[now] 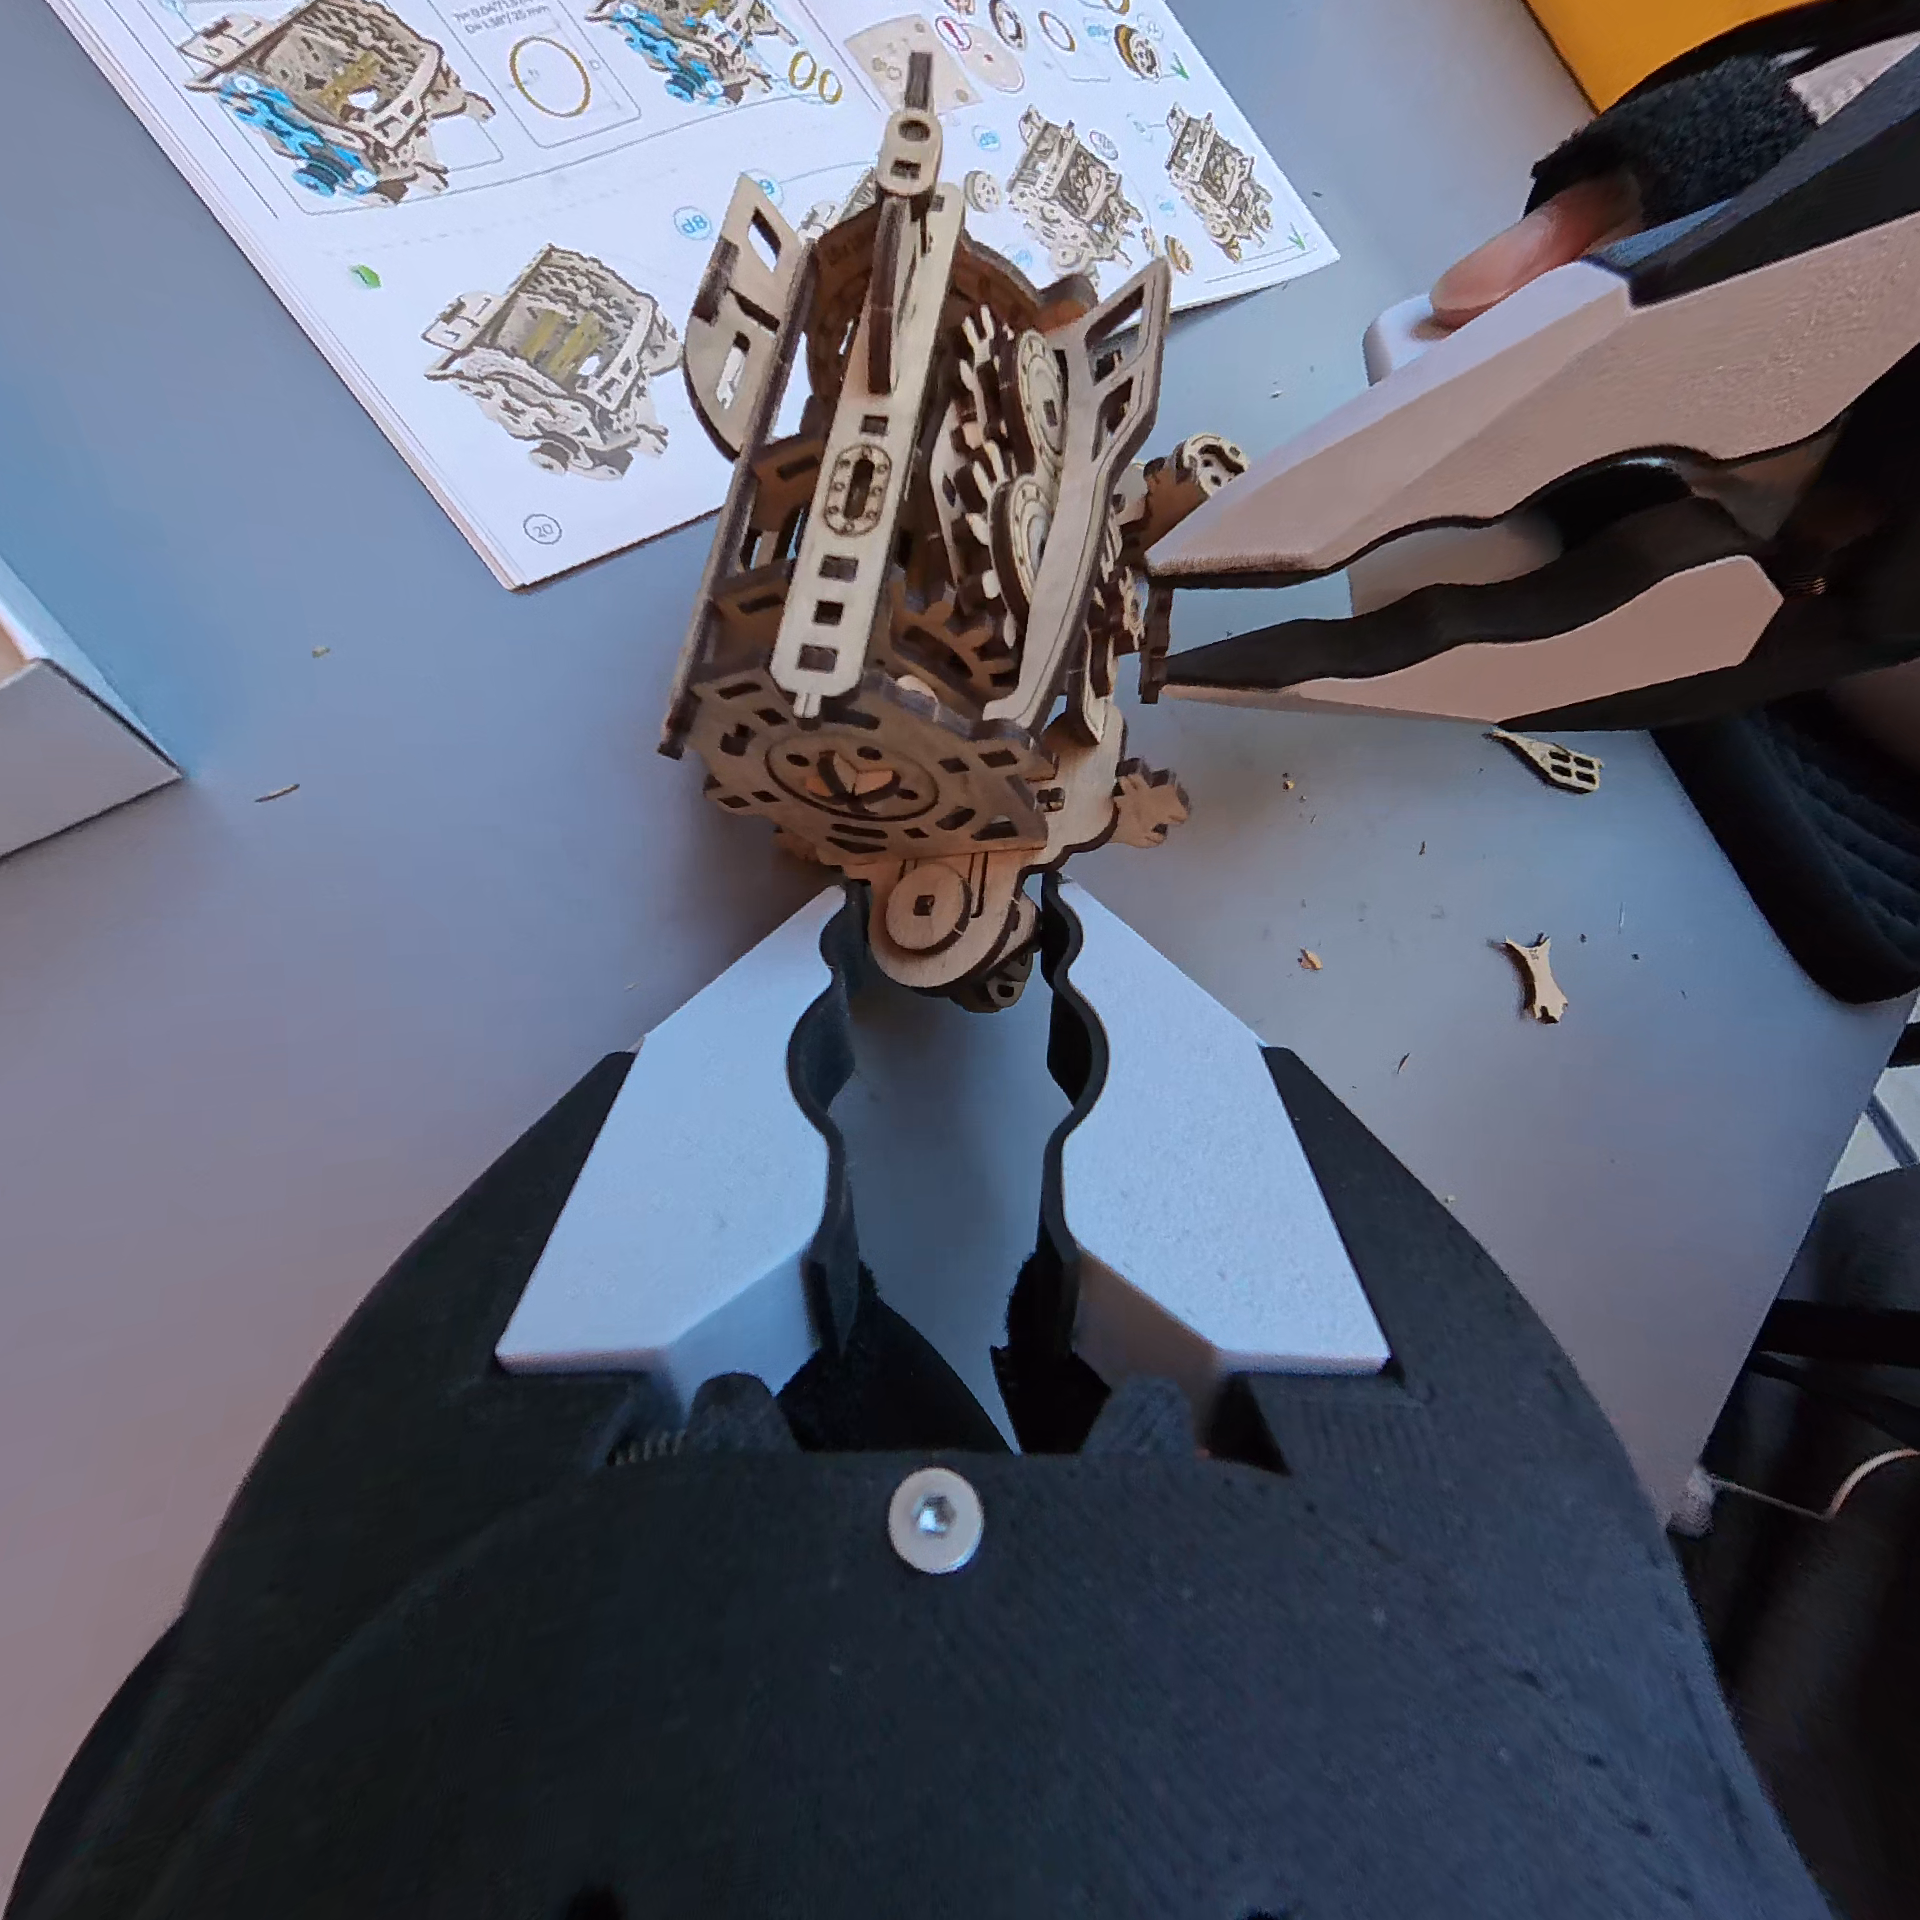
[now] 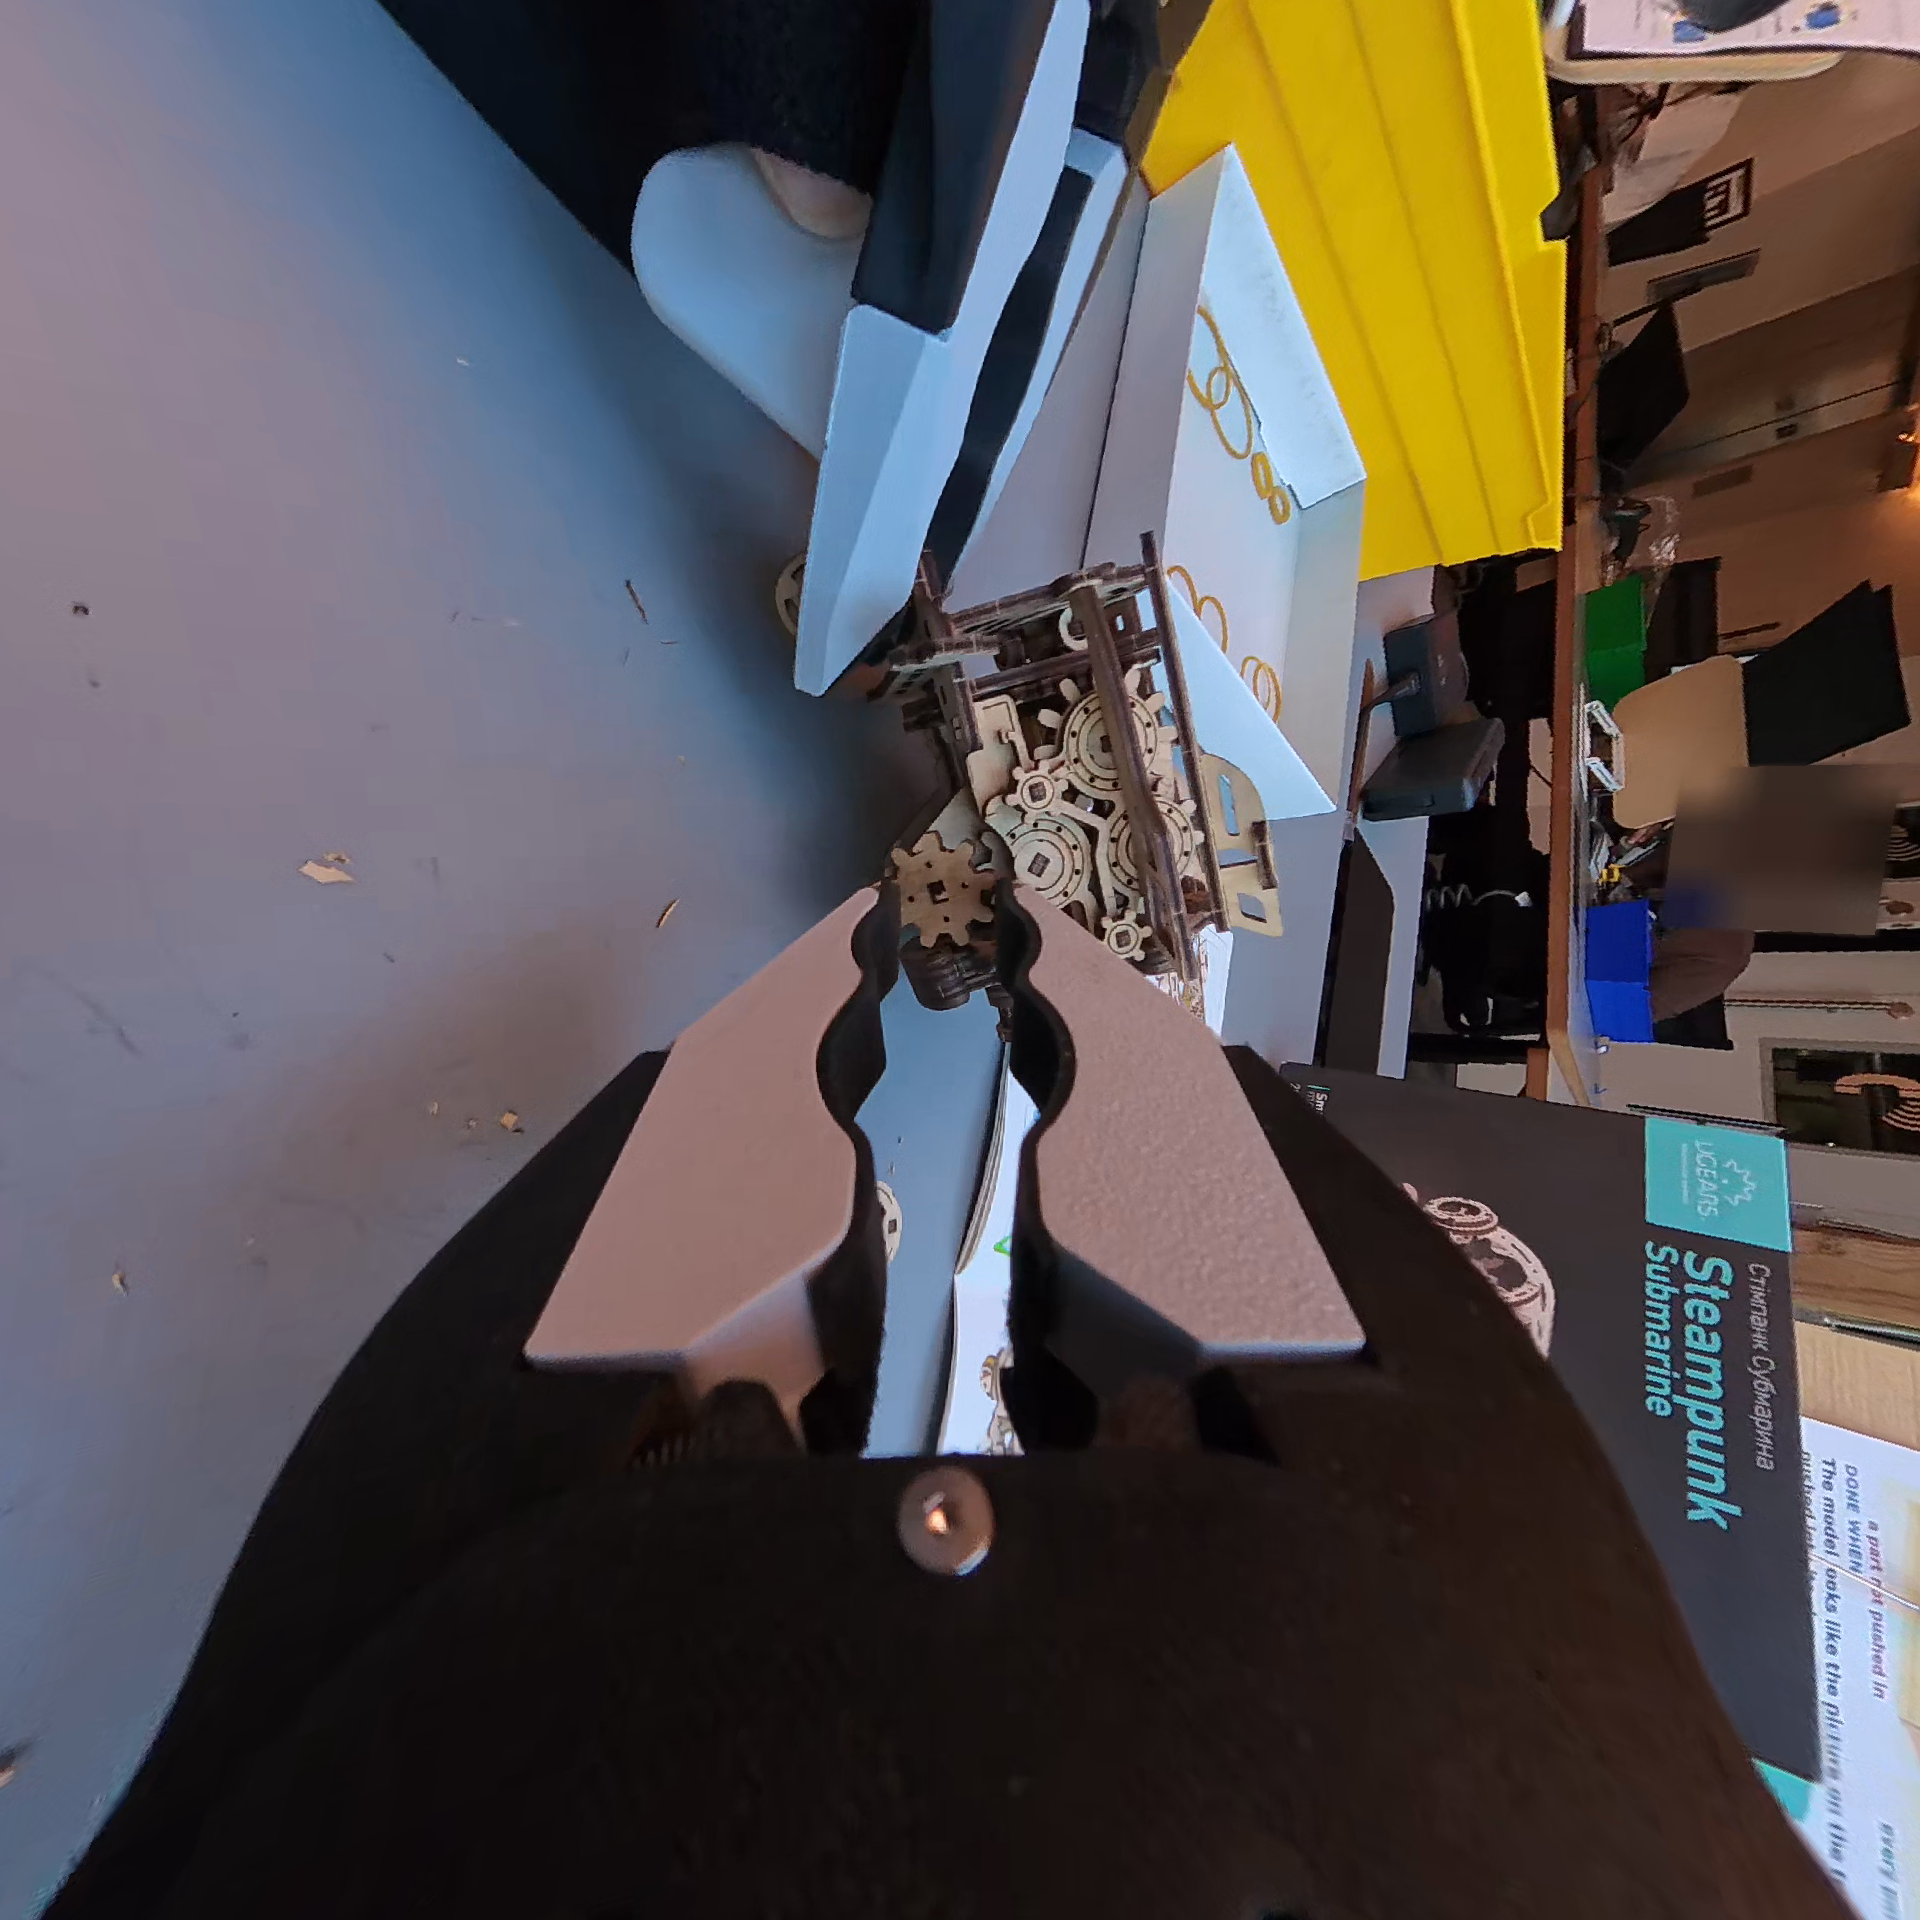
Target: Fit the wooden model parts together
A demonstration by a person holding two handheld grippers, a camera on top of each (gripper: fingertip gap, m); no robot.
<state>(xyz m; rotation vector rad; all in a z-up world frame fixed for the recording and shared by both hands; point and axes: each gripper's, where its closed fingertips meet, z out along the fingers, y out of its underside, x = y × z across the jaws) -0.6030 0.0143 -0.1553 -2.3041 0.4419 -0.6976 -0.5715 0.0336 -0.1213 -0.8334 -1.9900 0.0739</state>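
My left gripper [image 1: 948,914] clamps the wooden model's [image 1: 894,540] base above the tabletop [image 1: 364,935]; my right gripper [image 2: 943,925] pinches its side gear [image 2: 940,891]. Risk: twisting snaps thin plywood teeth.

The grey surface [image 1: 312,987] carries an open instruction booklet [image 1: 499,343] lying flat at its far side. A white box corner [image 1: 62,748] rests at the left edge. Small wood scraps lie scattered toward the right: a forked offcut [image 1: 1536,979], a slotted piece [image 1: 1553,764] and fine crumbs [image 1: 1311,958]. In the right wrist view, a dark box [image 2: 1621,1382] and a white tray [image 2: 1236,468] rest on it.
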